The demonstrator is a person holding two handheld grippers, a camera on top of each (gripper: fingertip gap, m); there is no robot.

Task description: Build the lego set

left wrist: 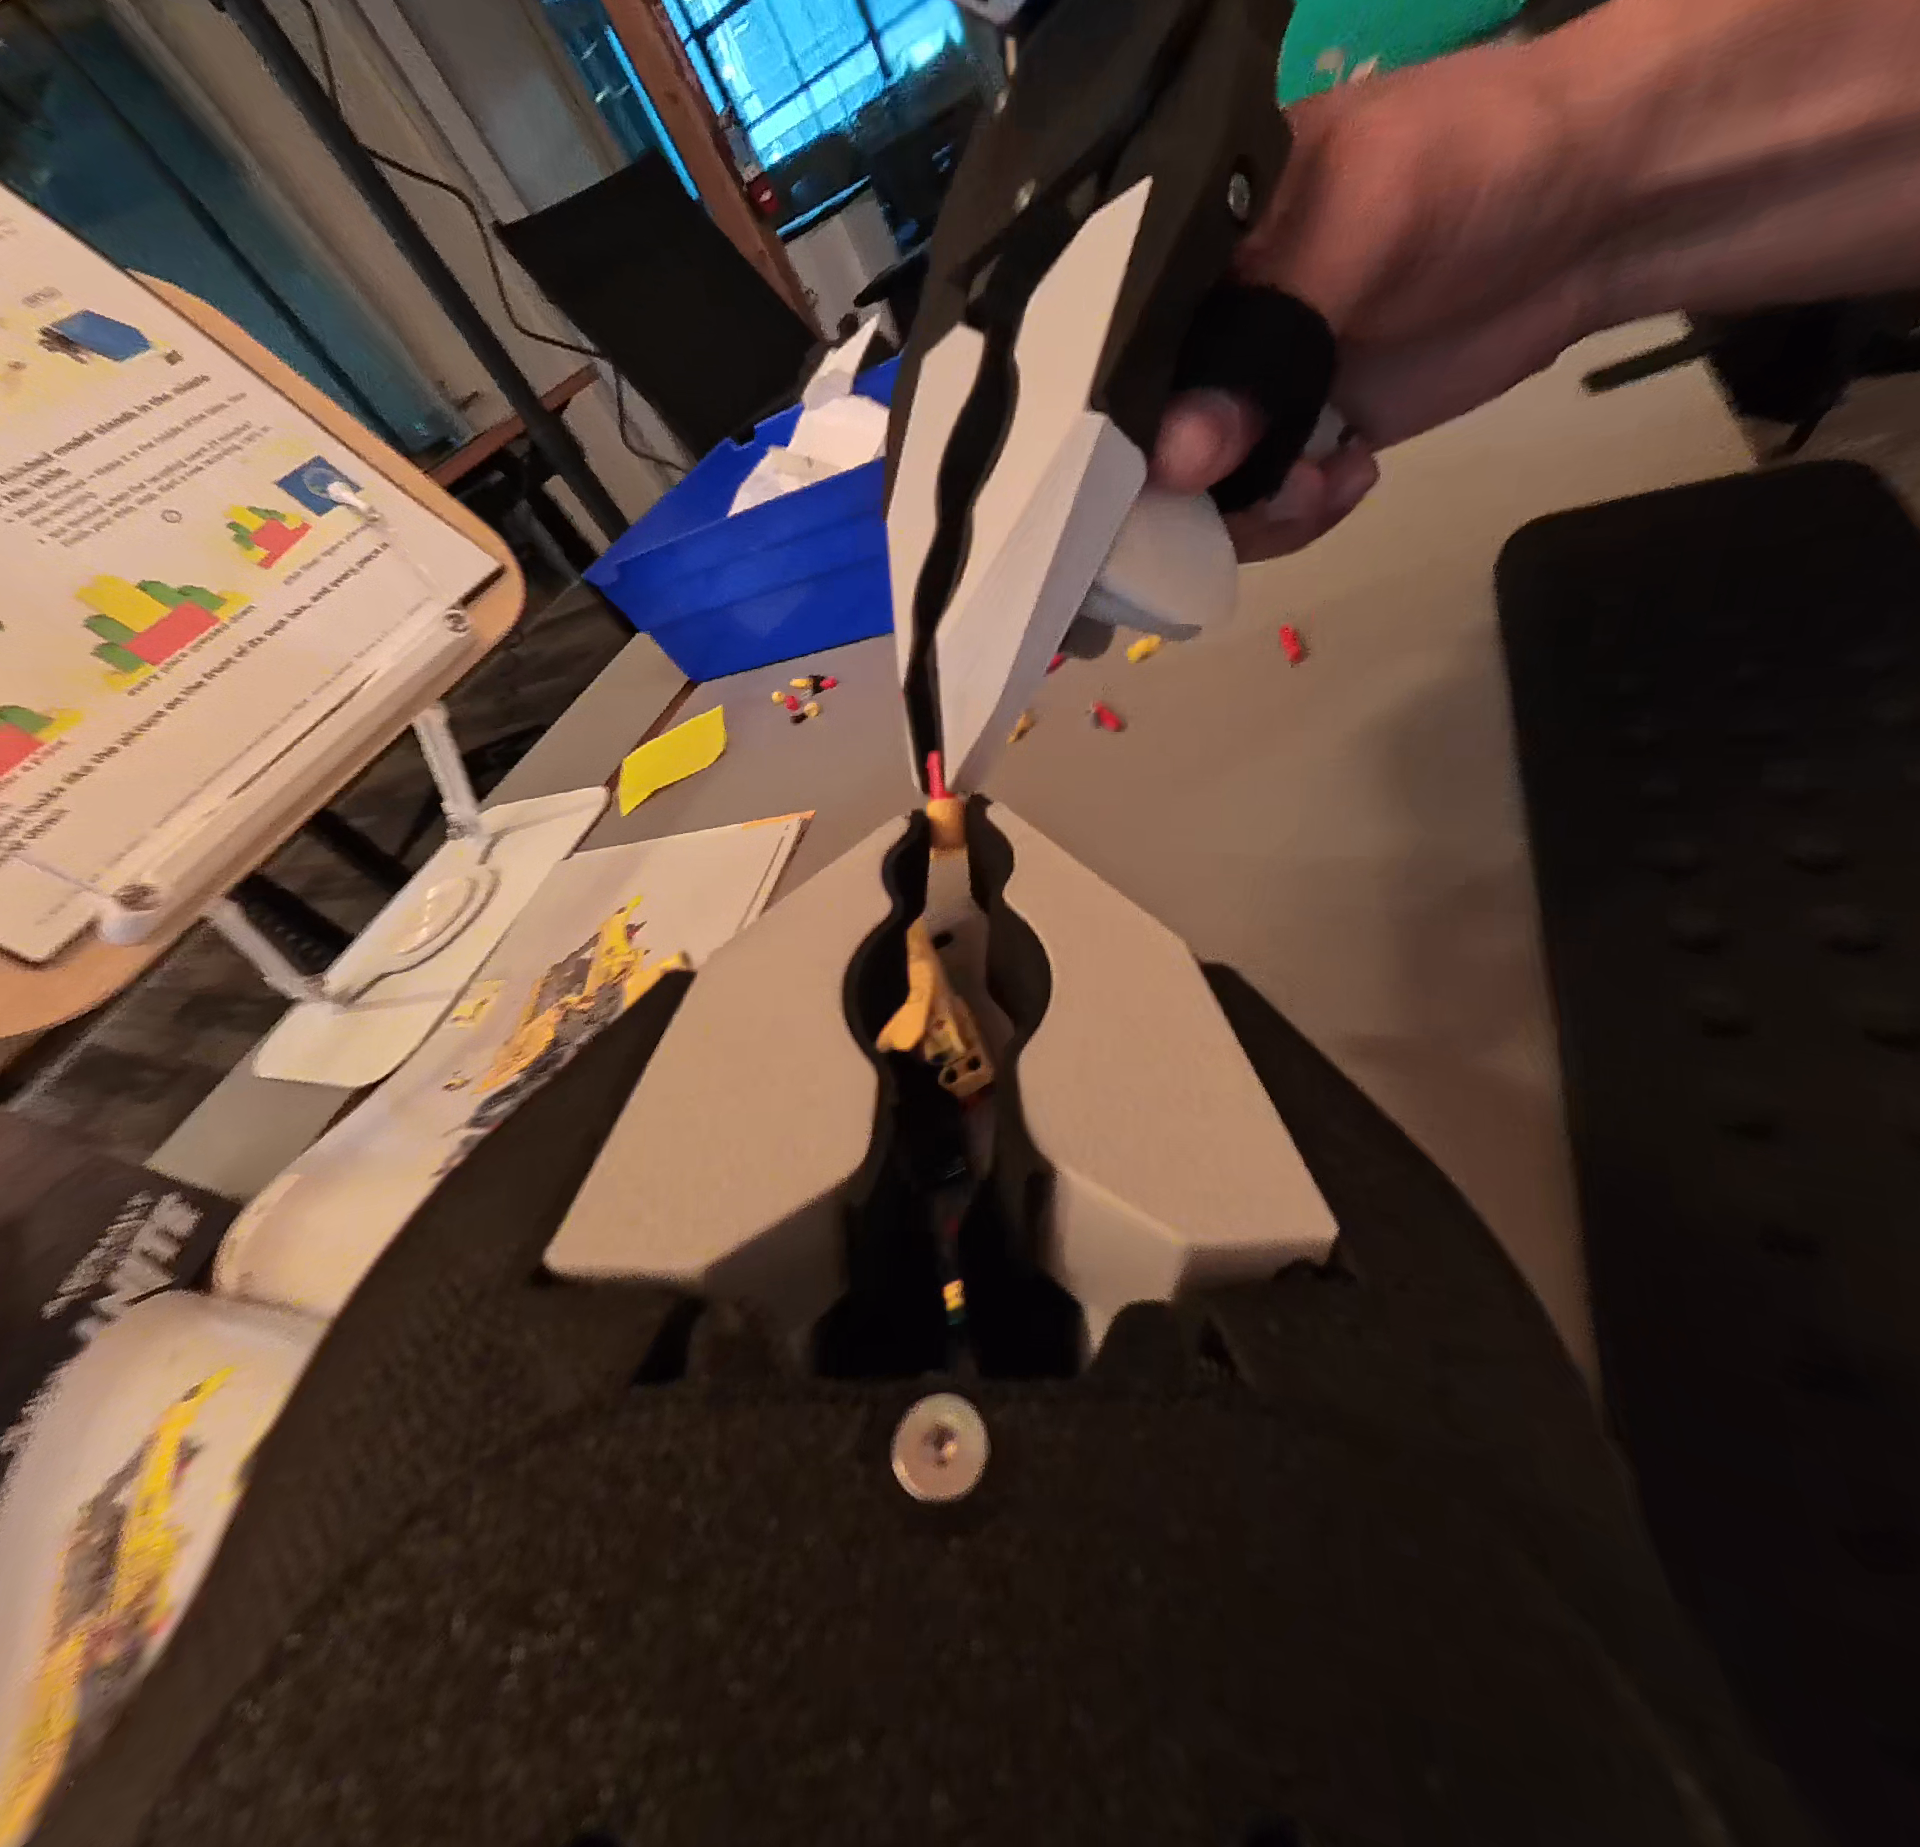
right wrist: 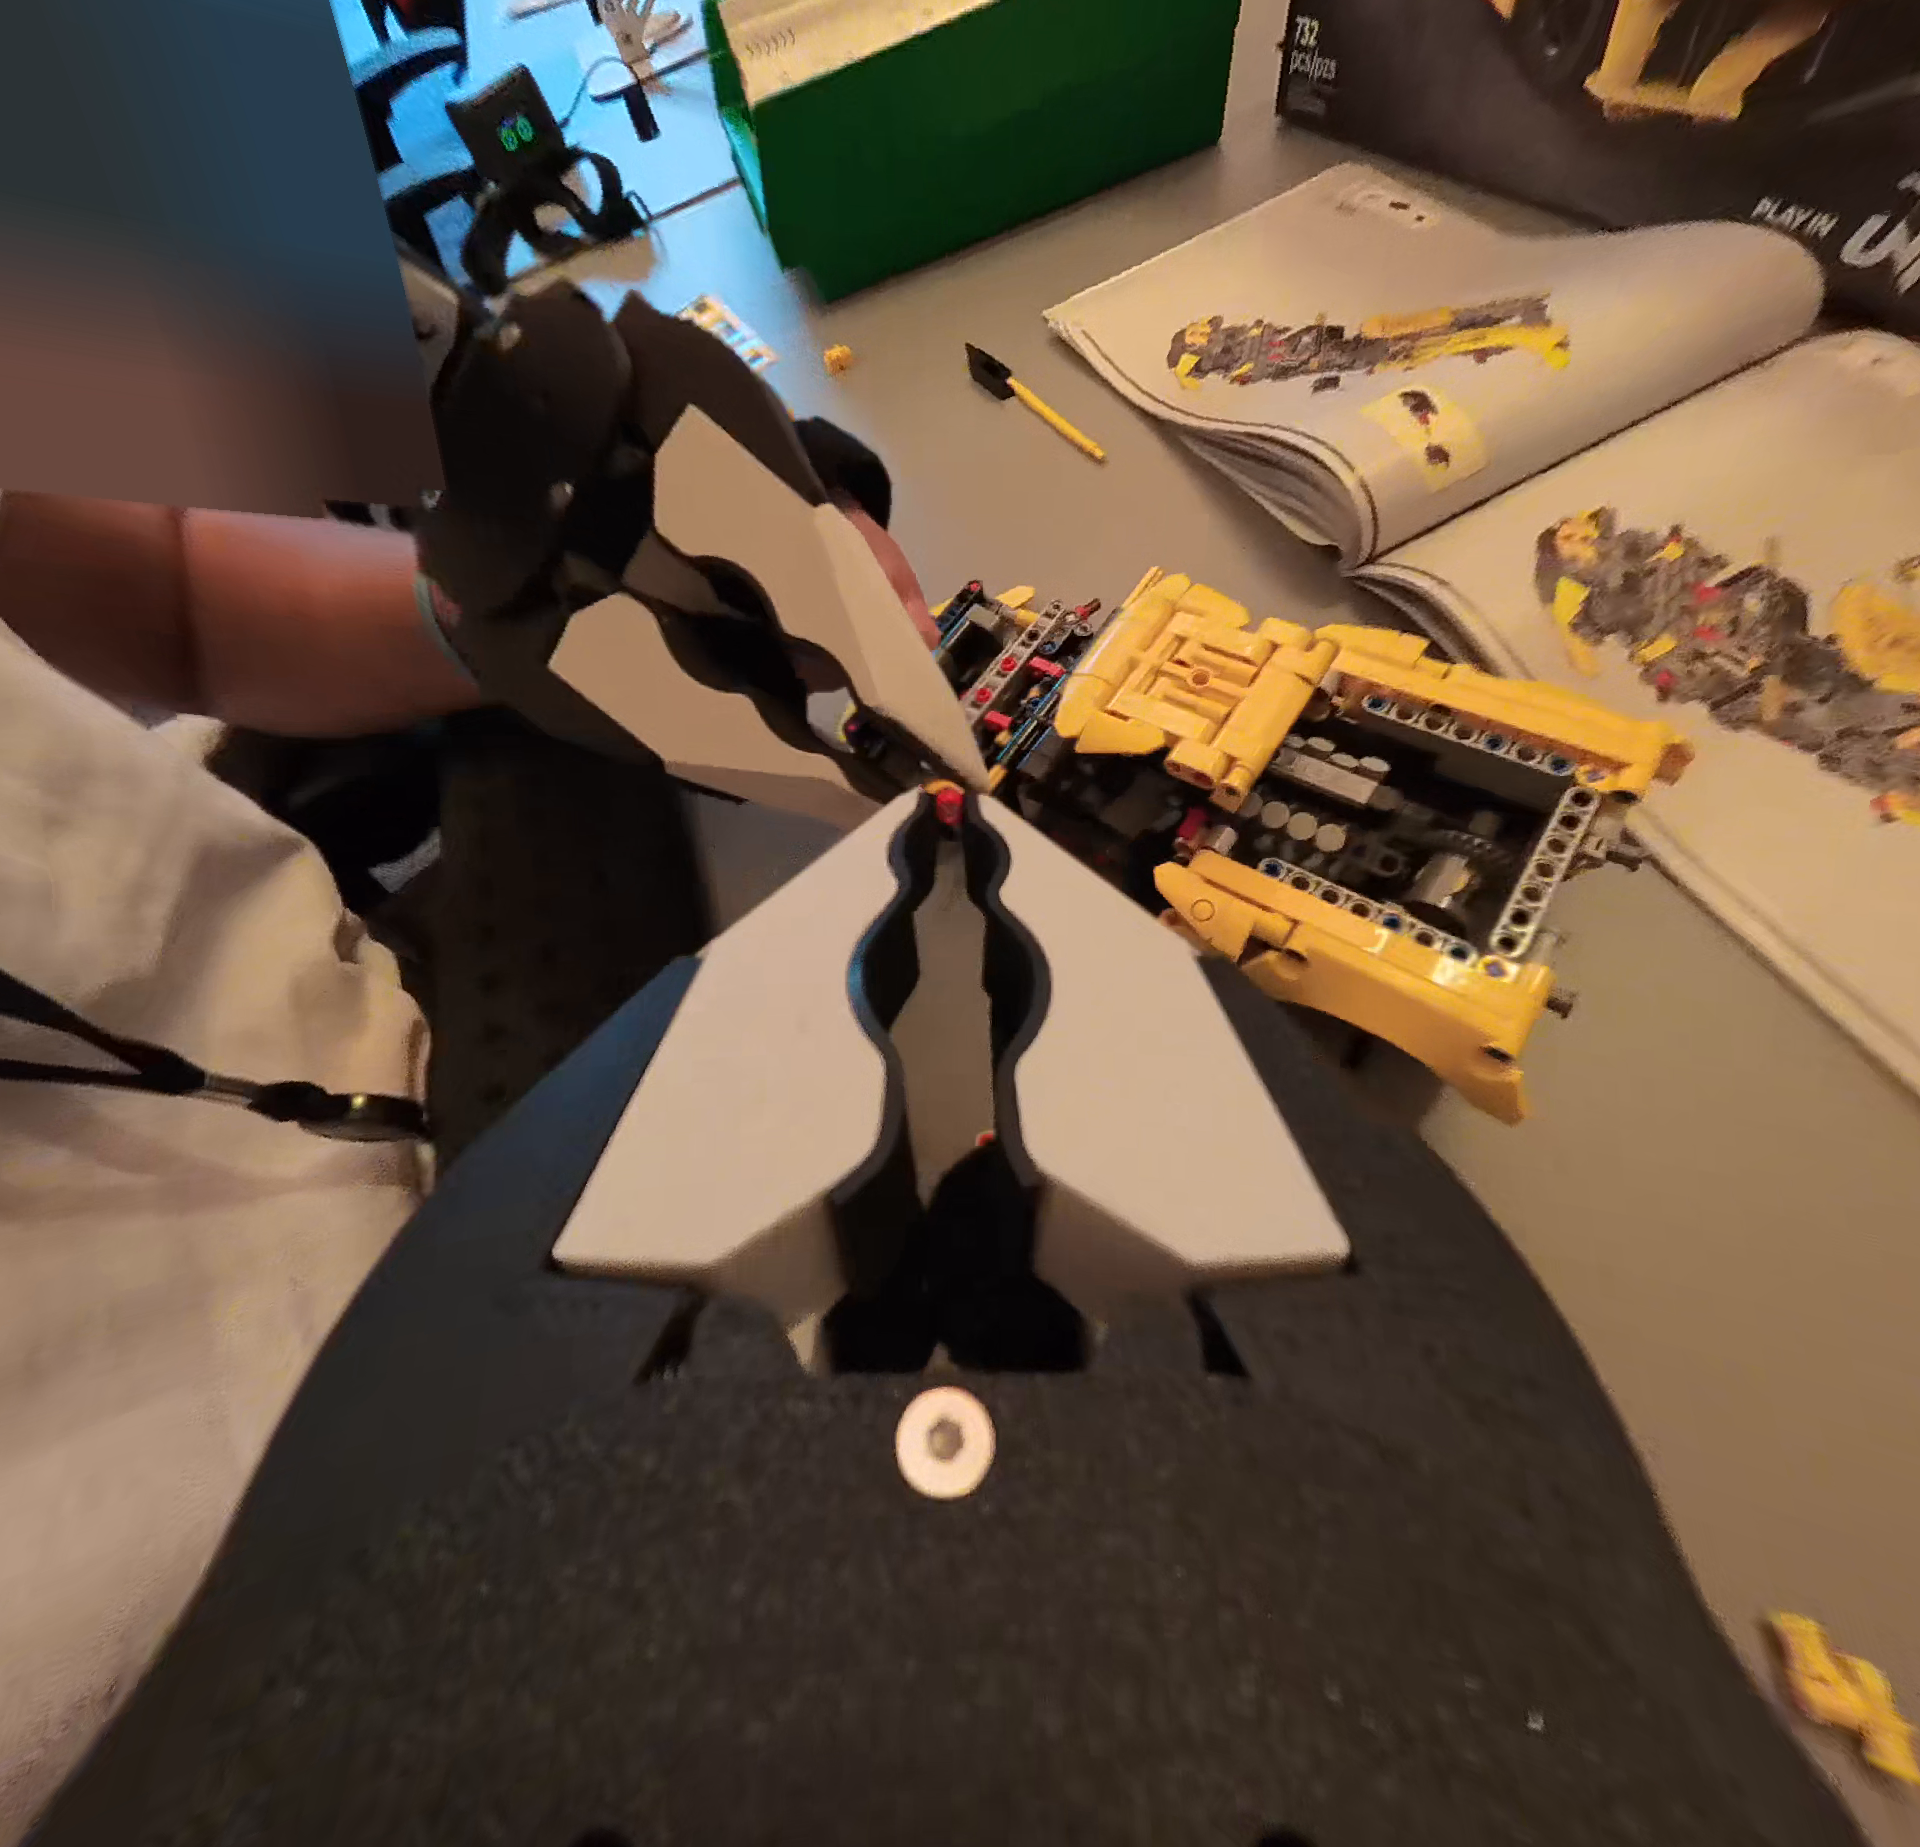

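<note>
My left gripper [left wrist: 945, 812] is shut on a small yellow piece [left wrist: 943, 827] at its tips. My right gripper [left wrist: 938, 785] comes down from above, tip to tip with the left one, and is shut on a small red pin [left wrist: 935, 771] that touches the yellow piece. In the right wrist view the right gripper [right wrist: 948, 798] holds the red pin [right wrist: 948, 807], and the left gripper [right wrist: 961, 774] reaches in from the left. The partly built yellow and black lego vehicle [right wrist: 1299, 758] lies on the table just beyond the tips.
An open instruction booklet [right wrist: 1455, 395] and the set's box [right wrist: 1610, 62] lie behind the vehicle, with a green box [right wrist: 987, 104] farther back. A blue bin [left wrist: 758, 561], loose small pieces [left wrist: 805, 696], a yellow sheet [left wrist: 670, 758] and a black mat [left wrist: 1714, 862] are on the table. Both grippers' tips are close together, under 4 cm apart.
</note>
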